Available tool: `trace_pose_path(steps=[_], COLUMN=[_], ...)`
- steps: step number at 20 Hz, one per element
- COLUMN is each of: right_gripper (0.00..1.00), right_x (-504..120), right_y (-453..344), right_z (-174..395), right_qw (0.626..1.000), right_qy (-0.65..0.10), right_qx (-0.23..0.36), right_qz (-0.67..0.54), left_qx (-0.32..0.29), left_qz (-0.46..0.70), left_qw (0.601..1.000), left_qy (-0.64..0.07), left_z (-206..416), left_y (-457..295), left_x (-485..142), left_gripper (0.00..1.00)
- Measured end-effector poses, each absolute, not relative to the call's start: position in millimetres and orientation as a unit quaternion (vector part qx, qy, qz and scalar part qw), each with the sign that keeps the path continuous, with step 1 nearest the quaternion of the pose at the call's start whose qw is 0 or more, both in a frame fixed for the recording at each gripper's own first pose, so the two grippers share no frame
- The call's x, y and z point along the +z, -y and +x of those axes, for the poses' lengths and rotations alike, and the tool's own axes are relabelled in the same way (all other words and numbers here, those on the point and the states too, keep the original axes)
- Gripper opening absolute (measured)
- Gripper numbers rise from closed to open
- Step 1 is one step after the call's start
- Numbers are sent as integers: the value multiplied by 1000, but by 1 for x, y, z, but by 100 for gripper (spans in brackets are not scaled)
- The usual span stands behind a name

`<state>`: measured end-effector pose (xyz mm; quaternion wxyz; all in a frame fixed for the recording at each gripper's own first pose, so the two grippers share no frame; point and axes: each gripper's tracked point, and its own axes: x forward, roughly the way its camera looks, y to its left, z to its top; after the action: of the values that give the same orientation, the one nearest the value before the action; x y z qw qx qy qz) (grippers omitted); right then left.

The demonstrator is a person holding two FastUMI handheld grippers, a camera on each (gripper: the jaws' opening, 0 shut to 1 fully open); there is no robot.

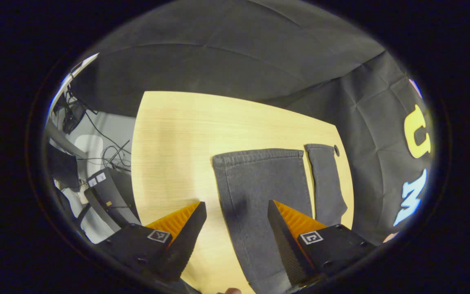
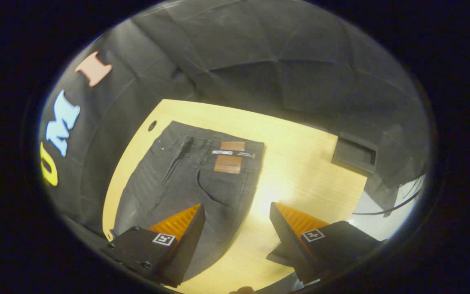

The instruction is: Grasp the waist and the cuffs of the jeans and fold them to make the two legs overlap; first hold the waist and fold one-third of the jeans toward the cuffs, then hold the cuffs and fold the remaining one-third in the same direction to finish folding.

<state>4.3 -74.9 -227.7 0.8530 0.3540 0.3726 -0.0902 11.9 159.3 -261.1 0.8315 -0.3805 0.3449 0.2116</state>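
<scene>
A: Jeans (image 2: 186, 179) flat on pale wood-grain worktop (image 1: 169, 134), legs side by side, not yet overlapped. Long axis runs from the cuffs (image 1: 259, 155) to the waist (image 2: 214, 143).

B: Tools?

A: Left tool (image 1: 237, 228) hangs over the cuff end, fingers apart, empty. Right tool (image 2: 237, 228) over the waist end, likewise apart. Dark, matte denim, tan patch at the waistband.

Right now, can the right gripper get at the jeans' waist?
Probably yes. In the right gripper view the right gripper is open and above the jeans, looking along them toward the waist, which lies flat on the table. Nothing stands between the jaws and it.
</scene>
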Motion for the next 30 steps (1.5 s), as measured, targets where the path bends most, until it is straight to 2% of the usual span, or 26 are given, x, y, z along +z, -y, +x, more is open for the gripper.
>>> trace_pose_path(steps=[4,10,12,13,14,15,16,17,18,19,20,21,22,24,25,30], right_gripper=[96,97,95,87,89,72,58,55,35,40,38,25,19,10,8,7], right_x=[-244,-234,-237,-238,-241,-245,-248,-247,-249,-250,-249,-249,-248,-241,-232,-198], right_y=[65,22,8,7,7,9,11,11,13,13,12,11,9,1,-2,-3], right_z=[13,49,53,54,54,52,50,51,51,53,55,54,56,57,58,50], right_qw=[832,834,841,848,855,860,864,867,872,876,882,883,882,866,857,838], right_qy=[-393,-395,-406,-412,-420,-429,-430,-432,-430,-426,-416,-413,-405,-393,-381,-354], right_qx=[-94,-57,-53,-58,-65,-76,-85,-85,-85,-80,-67,-56,-50,-17,2,62], right_qz=[380,382,354,329,299,267,246,233,219,213,209,218,237,307,347,411], left_qx=[215,190,181,175,171,169,172,168,165,162,157,145,126,111,98,81], left_qz=[-386,-382,-395,-401,-402,-404,-404,-404,-400,-394,-393,-405,-415,-448,-471,-549], left_qw=[828,839,838,838,839,838,835,836,837,839,840,840,836,826,818,781], left_qy=[-345,-337,-329,-325,-325,-326,-330,-331,-335,-339,-340,-332,-335,-323,-316,-288], left_z=[22,48,52,55,56,58,57,60,60,60,60,63,65,66,72,82], left_y=[-160,-143,-140,-142,-141,-140,-139,-140,-139,-138,-135,-128,-122,-110,-105,-103], left_x=[-267,-266,-264,-265,-264,-266,-268,-272,-275,-281,-284,-282,-282,-278,-277,-257], left_gripper=[98,97,97,97,97,95,91,76,69,57,44,31,18,16,9,9])
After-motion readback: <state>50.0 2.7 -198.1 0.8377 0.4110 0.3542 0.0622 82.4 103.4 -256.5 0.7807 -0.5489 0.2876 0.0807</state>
